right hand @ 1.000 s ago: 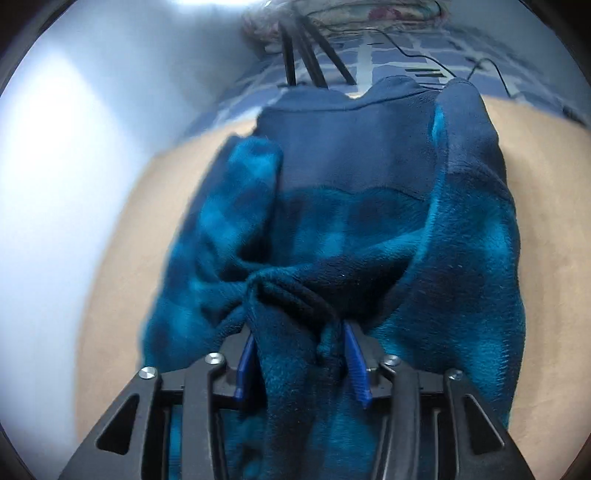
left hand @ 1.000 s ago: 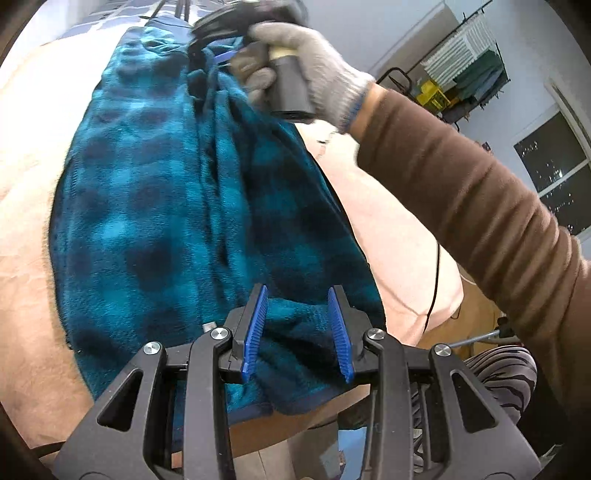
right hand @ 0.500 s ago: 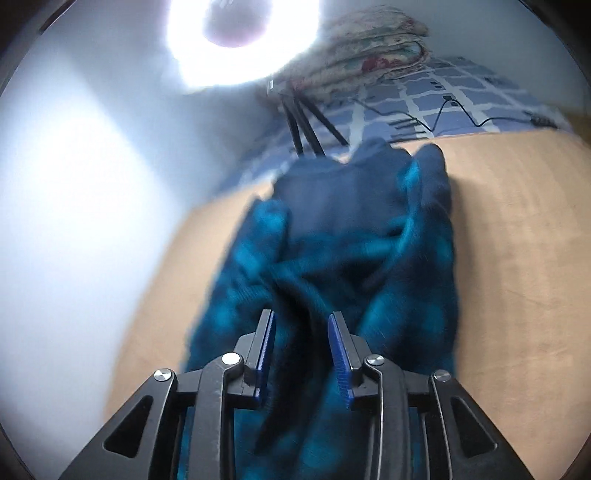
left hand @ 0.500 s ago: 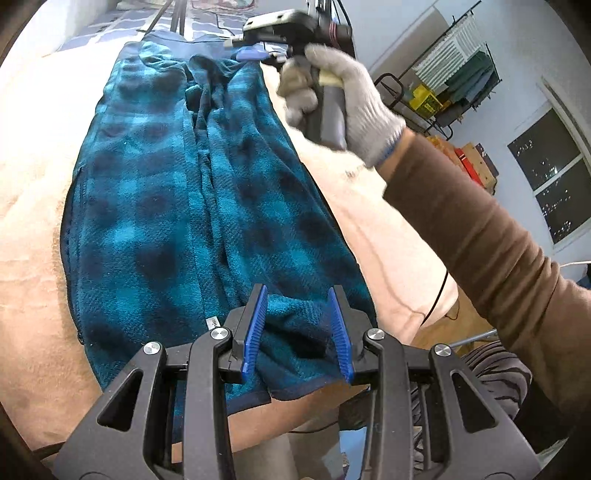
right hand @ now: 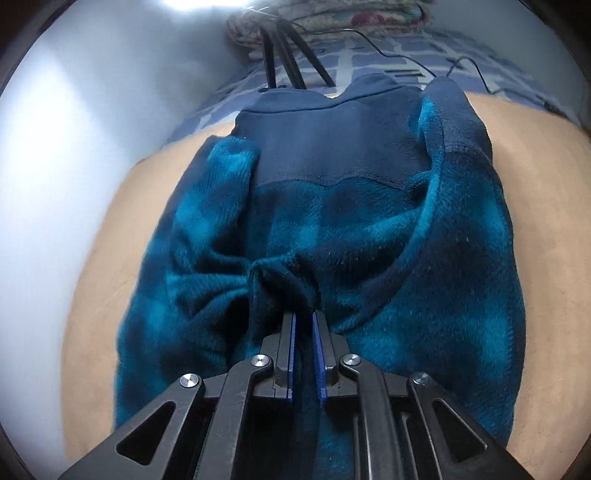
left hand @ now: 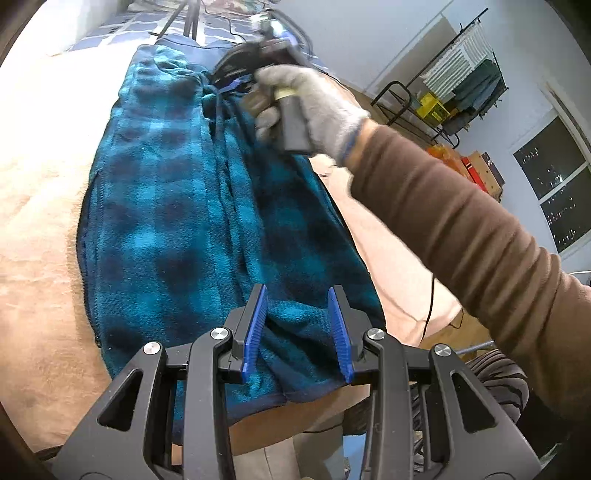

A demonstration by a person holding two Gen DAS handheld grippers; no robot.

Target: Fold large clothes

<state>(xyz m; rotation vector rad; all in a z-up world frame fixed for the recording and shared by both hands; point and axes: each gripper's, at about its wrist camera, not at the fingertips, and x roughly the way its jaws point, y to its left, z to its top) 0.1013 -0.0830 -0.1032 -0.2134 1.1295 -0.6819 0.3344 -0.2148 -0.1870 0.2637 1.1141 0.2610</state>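
A blue and teal plaid fleece jacket (left hand: 177, 221) lies lengthwise on a beige blanket (left hand: 40, 206), its navy collar (right hand: 332, 99) at the far end. My left gripper (left hand: 297, 325) is open, its blue pads on either side of the bottom hem, which lies between them ungripped. My right gripper (right hand: 303, 332) is shut on a bunched fold of the jacket (right hand: 280, 273) near the chest. In the left wrist view the right gripper (left hand: 236, 83), held by a gloved hand (left hand: 314, 110), sits over the jacket's upper part.
A black tripod (right hand: 284, 55) and cables stand on a blue checked cover (right hand: 388, 51) beyond the collar. A folded floral quilt (right hand: 332, 18) lies behind. A rack with hanging cloths (left hand: 465, 85) and a dark window (left hand: 554, 184) are at the right.
My right gripper, open and lifted half a second ago, has come down onto the jacket's upper part and shut on a fold. My left gripper stays open at the hem.
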